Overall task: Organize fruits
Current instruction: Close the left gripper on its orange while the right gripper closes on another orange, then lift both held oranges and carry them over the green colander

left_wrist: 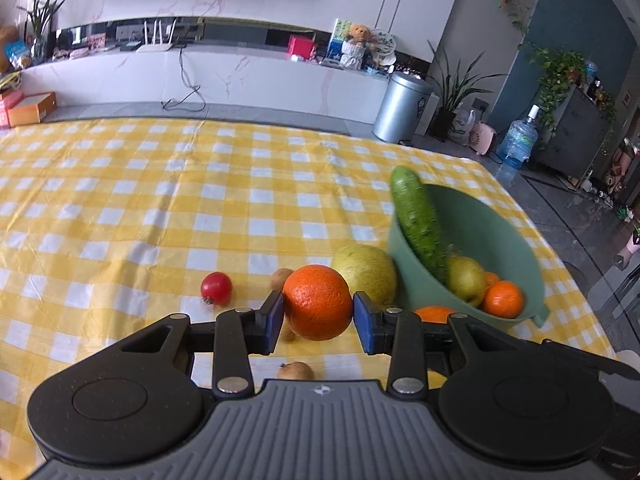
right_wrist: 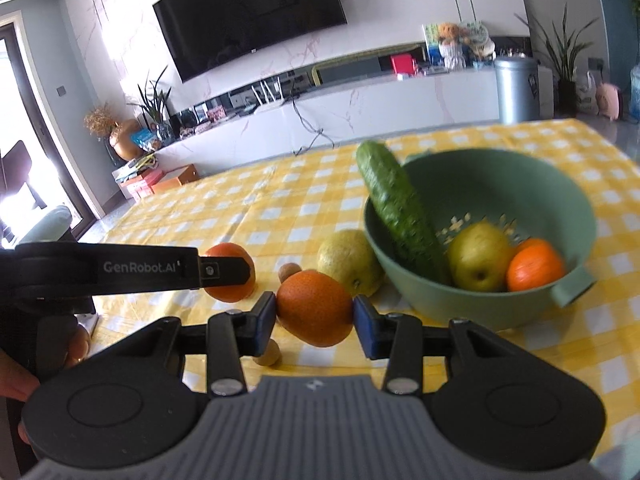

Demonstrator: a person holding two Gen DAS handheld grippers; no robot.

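With a cucumber, a pear and two oranges already in the green bowl, the left gripper and right gripper each clamp an orange above the surface, while a large pear, a tomato and small brown fruits remain out.

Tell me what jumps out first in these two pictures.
Each pair of tongs, left and right, grips an orange above the yellow checked tablecloth. To their right a long cucumber leans out of a green bowl holding fruit.
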